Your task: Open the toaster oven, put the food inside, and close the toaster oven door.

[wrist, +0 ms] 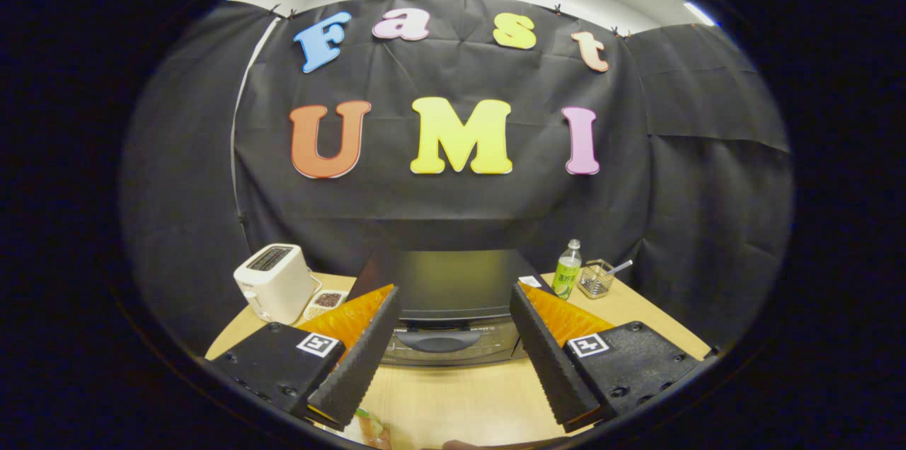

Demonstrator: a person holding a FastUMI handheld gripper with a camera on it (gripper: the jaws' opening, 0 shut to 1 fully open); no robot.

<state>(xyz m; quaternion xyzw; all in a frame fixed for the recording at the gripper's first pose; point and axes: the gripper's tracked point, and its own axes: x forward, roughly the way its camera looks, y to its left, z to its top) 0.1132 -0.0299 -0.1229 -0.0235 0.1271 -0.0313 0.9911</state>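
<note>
**benchgoblin:** Claw spread wide, gripping nothing. Hanging above the wooden table and aimed straight at the toaster oven. Sits at the back of the table, right up against the booth cloth, framed between the two fingers and just beyond the tips. Door looks shut, with the door handle running across the front, facing the claw.

**crumbtray42:** So step one then, nothing opened yet?

**benchgoblin:** Yep, reads like the very start: lining up on the door. Nothing loaded, nothing touched.

**crumbtray42:** And the food?

**benchgoblin:** Barely peeking in at the near end of the table, just under the left finger: a bit of food with some green on it. Too cut off to say what exactly.

**crumbtray42:** Next move?

**benchgoblin:** Guessing here: drop lower, ease forward, get the fingers either side of that handle, pinch, then pull out and down. Probably hinged at the bottom, though can't confirm from this angle. Needs a level approach, since coming in this high would just bump the oven's top.

**crumbtray42:** Clutter to worry about?

**benchgoblin:** Not much. White pop-up toaster off to the left, small dish of something dark squeezed between it and the oven. Over on the right, a green-labelled bottle and a clear holder with a spoon sticking out. All well clear of the door's swing, by the look of it.
</note>
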